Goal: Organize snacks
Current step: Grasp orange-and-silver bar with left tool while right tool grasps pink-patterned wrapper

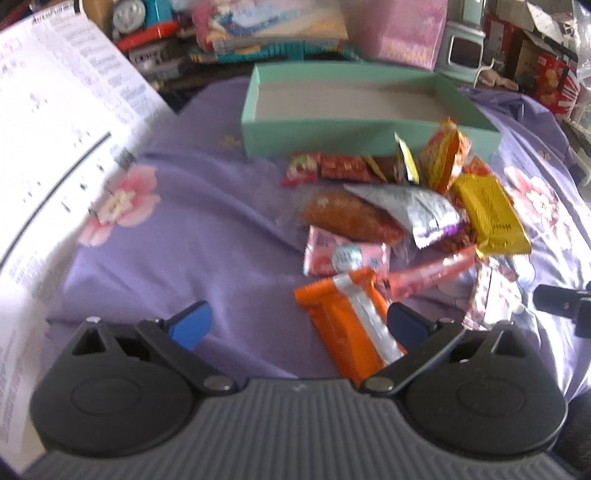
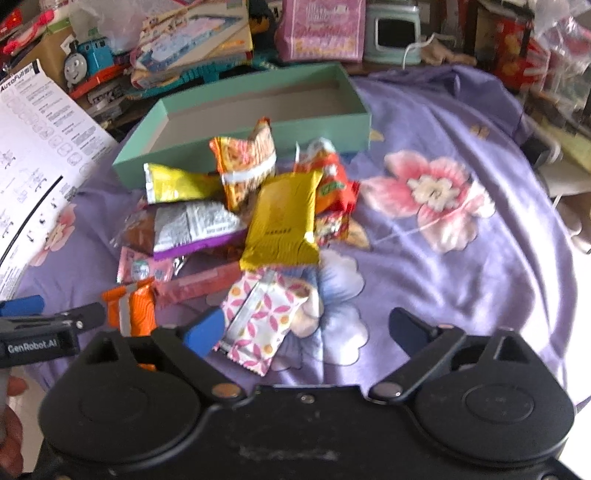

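Note:
A heap of snack packets lies on a purple flowered cloth, in front of an empty teal box. The heap holds a yellow packet, a silver and purple packet and an orange noodle packet. My left gripper is open; an orange bar lies between its fingers, close to the right one. My right gripper is open over a white packet with pink flowers, which lies by its left finger.
A large printed sheet hangs over the cloth's left edge. Behind the box stand a toy train, a pink bag, boxes and other clutter. Bare cloth stretches left of the heap in the left wrist view and right of it in the right wrist view.

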A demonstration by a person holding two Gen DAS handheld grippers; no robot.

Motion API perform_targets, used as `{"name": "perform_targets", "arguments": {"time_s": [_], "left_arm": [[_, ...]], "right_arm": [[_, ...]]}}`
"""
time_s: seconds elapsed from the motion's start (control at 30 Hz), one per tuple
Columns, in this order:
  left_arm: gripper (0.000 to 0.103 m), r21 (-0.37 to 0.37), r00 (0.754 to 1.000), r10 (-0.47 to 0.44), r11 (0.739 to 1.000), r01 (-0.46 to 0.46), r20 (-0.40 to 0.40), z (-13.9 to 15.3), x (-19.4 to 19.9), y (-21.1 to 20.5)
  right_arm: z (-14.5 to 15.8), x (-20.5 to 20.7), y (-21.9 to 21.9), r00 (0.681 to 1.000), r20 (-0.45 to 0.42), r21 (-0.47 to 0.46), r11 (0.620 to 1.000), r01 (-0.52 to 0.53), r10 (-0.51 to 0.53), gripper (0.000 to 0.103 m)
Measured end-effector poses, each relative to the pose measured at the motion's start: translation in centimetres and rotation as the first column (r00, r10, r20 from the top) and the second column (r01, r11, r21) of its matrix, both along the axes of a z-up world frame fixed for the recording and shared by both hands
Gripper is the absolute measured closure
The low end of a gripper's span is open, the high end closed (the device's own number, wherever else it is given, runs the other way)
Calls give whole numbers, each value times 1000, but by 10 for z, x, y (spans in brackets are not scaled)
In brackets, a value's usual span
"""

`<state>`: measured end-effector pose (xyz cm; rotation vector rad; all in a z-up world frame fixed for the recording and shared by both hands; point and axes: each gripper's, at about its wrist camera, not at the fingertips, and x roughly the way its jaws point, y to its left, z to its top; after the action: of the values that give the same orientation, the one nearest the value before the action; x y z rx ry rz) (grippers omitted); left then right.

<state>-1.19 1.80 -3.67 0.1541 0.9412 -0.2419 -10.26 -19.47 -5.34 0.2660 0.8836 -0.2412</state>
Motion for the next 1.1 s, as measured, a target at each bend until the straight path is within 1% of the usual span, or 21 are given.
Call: {"name": "perform_targets", "arguments": {"time_s": [0.03, 0.1, 0.27, 0.33, 0.4, 0.43, 0.5, 0.57, 0.6, 0.67, 0.8, 0.83, 0.93, 0.97, 1.0, 1.07, 1.1], "left_arm": [[0, -7, 1000, -6, 1000, 6, -19, -3, 1, -1], [0, -22, 999, -33, 999, 32, -31, -6, 1, -5], [0, -22, 990, -138, 990, 137, -29, -11, -6, -25], [4, -13, 986, -158, 987, 157, -51, -17, -7, -30], [12, 1, 985, -155, 988, 156, -79, -23, -5, -31], [14, 4, 985, -147, 989, 148, -93, -25, -3, -30], [22, -15, 985, -131, 991, 131, -115, -28, 1, -24], [30, -39, 986, -115, 993, 111, -121, -29, 4, -16], [32, -45, 987, -106, 994, 102, -120, -28, 5, -12], [32, -48, 989, -87, 995, 82, -116, -29, 7, -6], [32, -62, 992, -61, 997, 54, -106, -32, 12, 5], [32, -69, 993, -58, 996, 51, -106, -32, 14, 7], [29, -100, 992, -65, 993, 55, -105, -32, 14, 9], [25, -104, 992, -70, 993, 59, -104, -33, 15, 10], [23, -103, 992, -72, 993, 61, -100, -33, 15, 9], [22, -91, 994, -66, 994, 59, -85, -34, 15, 8], [20, -85, 995, -59, 995, 53, -77, -34, 15, 9]], "right_arm": [[-3, 1, 0, 1000, -5, 11, 1000, -3, 4, 12], [-6, 3, -1, 1000, -9, 21, 1000, -9, 9, 16], [-11, 6, 0, 1000, -13, 38, 999, -22, 23, 18], [-11, 11, 2, 999, -17, 46, 998, -33, 34, 18], [-13, 17, 4, 999, -20, 61, 997, -46, 47, 18], [-14, 20, 5, 998, -24, 68, 997, -48, 50, 18], [-18, 26, 6, 998, -34, 88, 995, -43, 46, 18], [-23, 32, 5, 998, -48, 109, 994, -31, 36, 18], [-25, 34, 5, 998, -53, 118, 993, -25, 32, 18], [-27, 38, 6, 998, -54, 124, 992, -26, 33, 18], [-31, 45, 13, 996, -62, 120, 991, -50, 58, 31], [-33, 47, 14, 996, -70, 125, 991, -49, 58, 32], [-38, 52, 15, 995, -92, 149, 988, -28, 42, 32], [-39, 53, 15, 995, -95, 154, 988, -22, 37, 32], [-40, 55, 15, 995, -94, 154, 988, -16, 31, 32], [-41, 58, 17, 996, -88, 134, 991, -16, 28, 32], [-42, 59, 19, 996, -88, 124, 992, -19, 31, 32]]}}
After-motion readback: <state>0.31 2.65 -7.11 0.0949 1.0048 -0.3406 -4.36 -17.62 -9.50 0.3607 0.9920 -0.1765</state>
